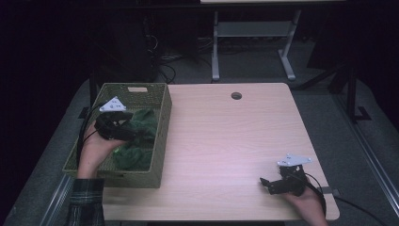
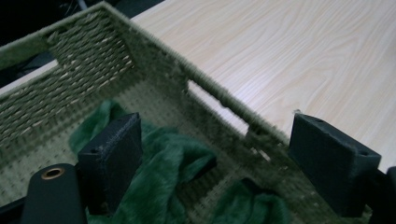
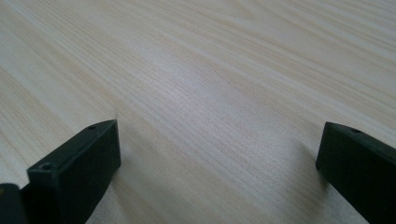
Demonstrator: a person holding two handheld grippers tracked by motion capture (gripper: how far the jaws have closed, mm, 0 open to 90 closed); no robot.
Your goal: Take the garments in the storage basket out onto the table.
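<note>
Left tongs (image 2: 215, 154): wide open, inside woven basket (image 1: 162, 136) at table's left edge, one jaw against green plush cloth (image 1: 139, 134), nothing gripped.
Right tongs (image 1: 266, 182): wide open, empty, low over bare table (image 1: 226, 141) nr front-right corner.
Step, est.: grab cloth. Drop jaws astride a thick fold, clear of basket wall, then close.

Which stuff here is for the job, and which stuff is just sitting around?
For the job:
- green fuzzy cloth, lying in the basket
- woven basket, at the table's left edge
- left gripper, open, jaws over the cloth

Just there:
- right gripper, open, over bare table
- wooden table
- round hole in the tabletop
- white desk frame behind
</note>
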